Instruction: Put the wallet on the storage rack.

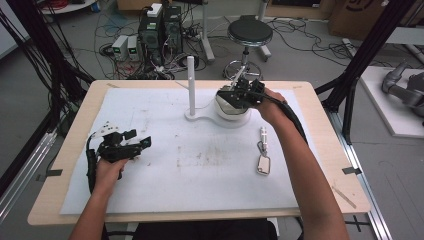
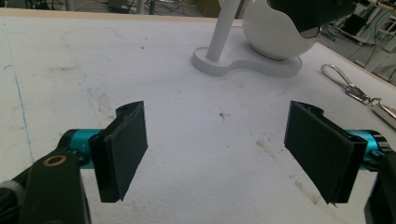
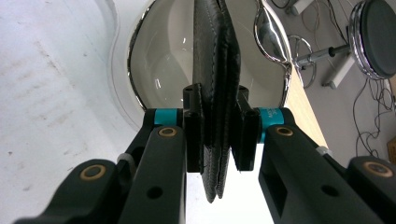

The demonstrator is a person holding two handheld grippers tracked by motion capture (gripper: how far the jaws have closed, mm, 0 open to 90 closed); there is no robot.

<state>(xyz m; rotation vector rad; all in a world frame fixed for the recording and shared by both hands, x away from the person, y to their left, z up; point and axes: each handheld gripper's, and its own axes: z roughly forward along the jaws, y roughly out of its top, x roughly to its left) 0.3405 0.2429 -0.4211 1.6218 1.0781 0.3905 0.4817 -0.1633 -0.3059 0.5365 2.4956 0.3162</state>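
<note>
In the right gripper view my right gripper (image 3: 215, 135) is shut on a flat black leather wallet (image 3: 212, 56) with stitched edges, held edge-on between the pads. It hangs over the white bowl (image 3: 163, 56) with a chrome rim. In the high view the right gripper (image 1: 245, 92) sits above that bowl (image 1: 231, 111) at the back of the table. My left gripper (image 1: 137, 140) rests low at the left of the white mat. Its jaws stand wide open, and in its own view the left gripper (image 2: 215, 149) has nothing between the pads.
A white upright post (image 1: 190, 80) rises from the base it shares with the bowl. A keychain with a metal tag (image 1: 263, 152) lies on the mat (image 1: 165, 185) right of centre, also seen as a key ring (image 2: 348, 84). A stool (image 1: 249, 32) stands beyond the table.
</note>
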